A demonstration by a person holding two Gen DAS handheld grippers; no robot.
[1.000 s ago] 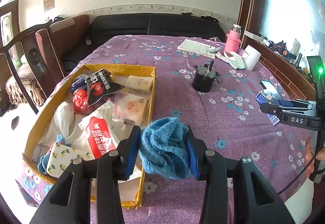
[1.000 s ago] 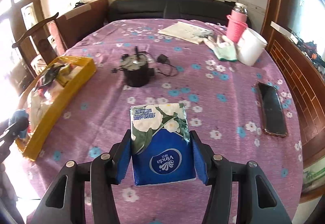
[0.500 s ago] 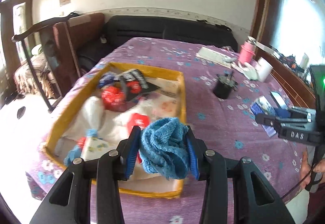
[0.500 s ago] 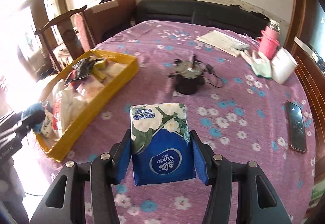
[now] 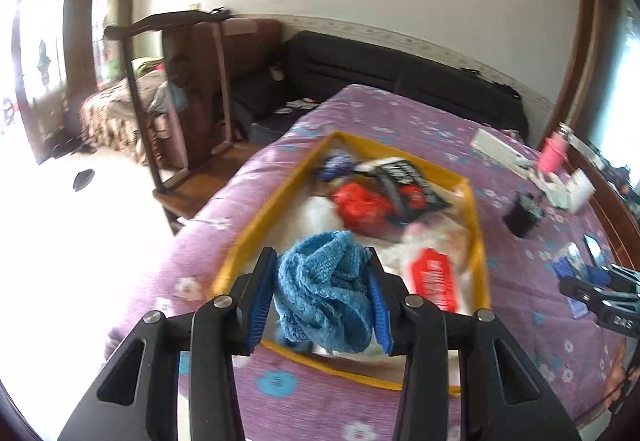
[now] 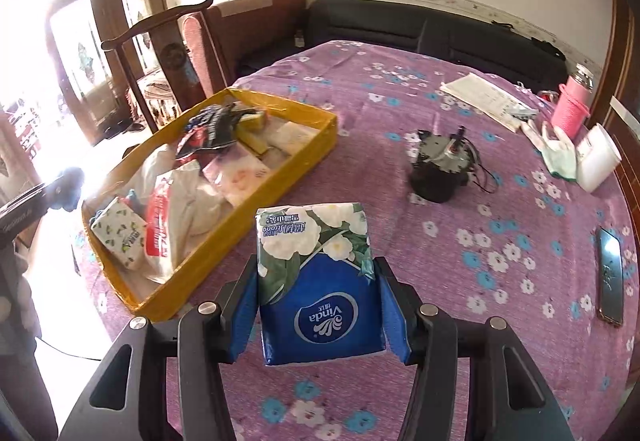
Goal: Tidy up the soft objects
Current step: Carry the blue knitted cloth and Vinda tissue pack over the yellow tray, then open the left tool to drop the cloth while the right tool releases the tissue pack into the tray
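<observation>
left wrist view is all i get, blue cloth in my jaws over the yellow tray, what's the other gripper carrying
Observer: The right gripper is shut on a tissue pack, blue with white flowers.
Operator: is it over the tray too
Observer: No. In the right wrist view the pack hangs over the purple tablecloth, with the yellow tray off to its left.
Operator: anything else lying near it
Observer: A phone lies flat near the table's right edge, and a black round device with wires sits further back.
</observation>
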